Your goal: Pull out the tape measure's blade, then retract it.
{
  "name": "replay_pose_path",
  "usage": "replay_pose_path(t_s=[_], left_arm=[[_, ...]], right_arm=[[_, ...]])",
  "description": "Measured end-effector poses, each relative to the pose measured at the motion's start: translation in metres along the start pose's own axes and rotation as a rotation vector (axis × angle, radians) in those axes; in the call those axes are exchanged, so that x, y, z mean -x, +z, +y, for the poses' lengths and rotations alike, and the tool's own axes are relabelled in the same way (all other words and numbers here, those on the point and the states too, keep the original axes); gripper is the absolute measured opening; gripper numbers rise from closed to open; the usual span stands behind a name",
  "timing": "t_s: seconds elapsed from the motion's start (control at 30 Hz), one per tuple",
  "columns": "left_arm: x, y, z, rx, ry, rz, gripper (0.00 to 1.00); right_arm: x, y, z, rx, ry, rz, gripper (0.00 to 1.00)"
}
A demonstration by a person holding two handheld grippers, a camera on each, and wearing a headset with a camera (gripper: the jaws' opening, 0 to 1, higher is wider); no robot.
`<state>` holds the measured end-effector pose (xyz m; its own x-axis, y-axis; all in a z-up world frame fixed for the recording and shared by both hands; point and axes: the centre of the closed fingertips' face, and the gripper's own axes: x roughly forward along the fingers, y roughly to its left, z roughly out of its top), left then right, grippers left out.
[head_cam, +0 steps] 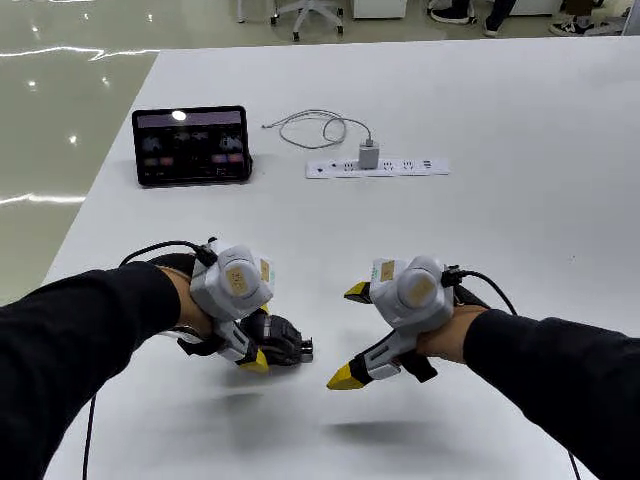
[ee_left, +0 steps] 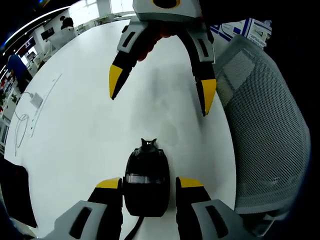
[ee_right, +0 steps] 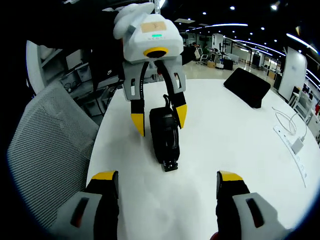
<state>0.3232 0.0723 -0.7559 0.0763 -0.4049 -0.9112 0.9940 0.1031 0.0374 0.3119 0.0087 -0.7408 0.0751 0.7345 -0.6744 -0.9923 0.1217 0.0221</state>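
Tape measure [ee_left: 146, 180], black compact plastic case, lying on white table [head_cam: 500, 150] at near side, left of centre, blade hook sitting at case mouth and pointing right. Pinched on both sides by yellow-tipped jaws of white left gripper [head_cam: 258, 358]. Just to the right, white right gripper [head_cam: 348, 336] with yellow-tipped jaws spread wide, gripping nothing, facing hook but apart from it. Farther back on left, black tablet [head_cam: 191, 145] with lit screen. Far centre, white power strip [head_cam: 400, 167] carrying white charger [head_cam: 368, 156] and looped grey cable [head_cam: 315, 128]. Grey mesh chair [ee_right: 50, 150] beside near table edge.
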Motion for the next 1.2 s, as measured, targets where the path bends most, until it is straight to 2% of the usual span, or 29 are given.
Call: replay_pose_path(t_s=[0.03, 0.07, 0.13, 0.23, 0.5, 0.67, 0.7, 0.87, 1.2], left_arm=[[0.000, -0.002, 0.005, -0.006, 0.023, 0.008, 0.32], [-0.004, -0.001, 0.001, 0.009, 0.006, 0.002, 0.31], [-0.004, -0.001, 0.002, 0.026, 0.012, -0.005, 0.31], [-0.007, -0.002, 0.000, 0.036, 0.013, -0.011, 0.31], [-0.006, 0.000, -0.002, 0.015, 0.009, 0.010, 0.31], [-0.003, -0.001, -0.002, 0.008, 0.004, 0.014, 0.30], [-0.003, -0.001, -0.002, 0.023, 0.002, 0.015, 0.30], [-0.004, -0.002, -0.001, 0.028, -0.005, 0.024, 0.31], [-0.003, -0.003, -0.001, 0.034, -0.016, 0.015, 0.31]], right_arm=[[-0.004, -0.002, 0.001, 0.008, 0.011, 0.015, 0.74], [-0.007, -0.002, 0.002, 0.013, 0.013, 0.022, 0.73], [-0.011, -0.002, 0.002, 0.059, 0.021, 0.038, 0.66], [-0.019, 0.002, 0.000, 0.075, 0.023, 0.042, 0.57], [-0.037, 0.001, -0.005, 0.118, 0.043, 0.077, 0.42], [-0.044, -0.003, -0.007, 0.114, 0.055, 0.096, 0.36], [-0.046, -0.004, -0.008, 0.111, 0.058, 0.101, 0.34], [-0.050, -0.005, -0.010, 0.108, 0.057, 0.110, 0.32], [-0.060, -0.012, -0.004, 0.157, 0.083, 0.143, 0.26]])
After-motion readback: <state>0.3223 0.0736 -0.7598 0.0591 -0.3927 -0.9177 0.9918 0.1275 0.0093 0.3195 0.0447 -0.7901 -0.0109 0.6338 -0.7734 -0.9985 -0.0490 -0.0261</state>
